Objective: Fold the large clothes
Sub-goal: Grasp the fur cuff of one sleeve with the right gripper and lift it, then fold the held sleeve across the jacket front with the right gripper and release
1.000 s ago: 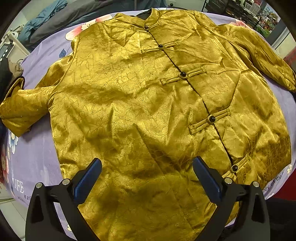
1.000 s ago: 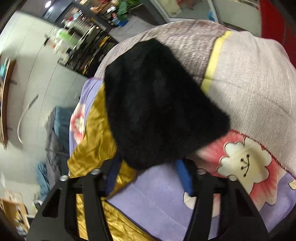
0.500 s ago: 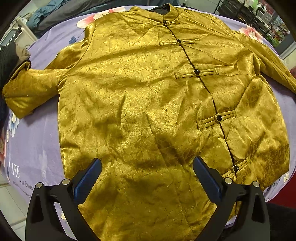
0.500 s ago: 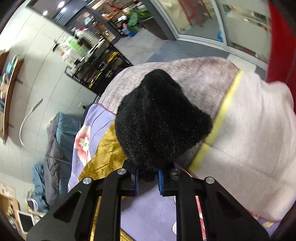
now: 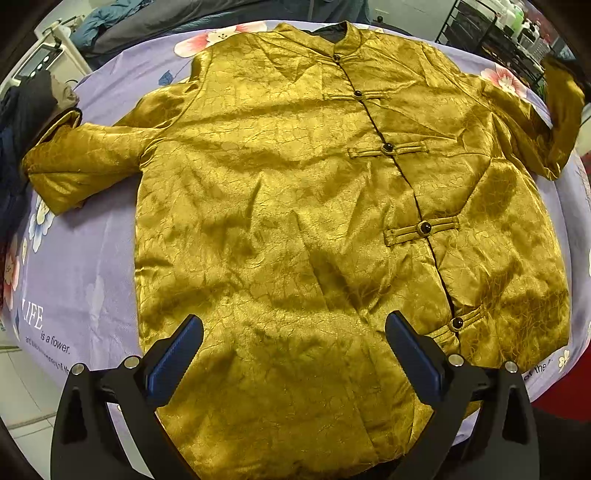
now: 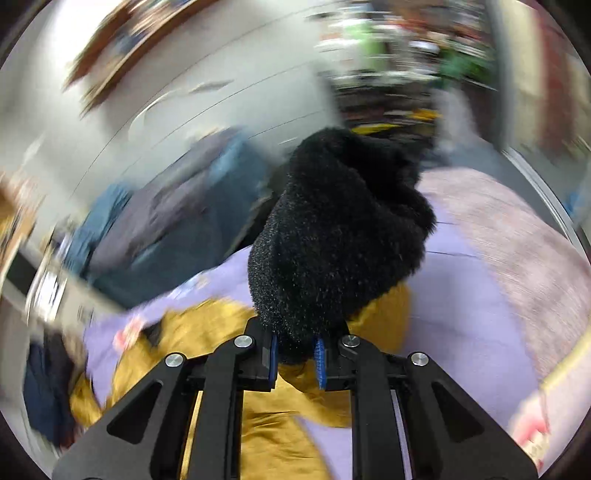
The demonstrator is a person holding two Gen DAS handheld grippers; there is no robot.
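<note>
A shiny gold jacket (image 5: 295, 206) with black knot buttons lies face up, spread flat on a lilac flowered sheet (image 5: 85, 266). My left gripper (image 5: 293, 354) is open and empty, hovering above the jacket's hem. My right gripper (image 6: 293, 354) is shut on the black fleece-lined cuff (image 6: 340, 236) of the jacket's right sleeve and holds it lifted; gold fabric (image 6: 273, 413) hangs below it. In the left wrist view that sleeve (image 5: 561, 114) rises off the bed at the far right.
Dark and blue clothes (image 5: 147, 22) are piled beyond the bed's far edge. More dark garments (image 5: 22, 122) lie at the left edge. A metal shelf rack (image 5: 498, 33) stands at the back right. A pinkish blanket (image 6: 517, 240) covers the bed's right part.
My right gripper closed on the black cuff, lifted it and swung it left over the bed; its view is now blurred. My left gripper pulled back, showing more of the jacket.
</note>
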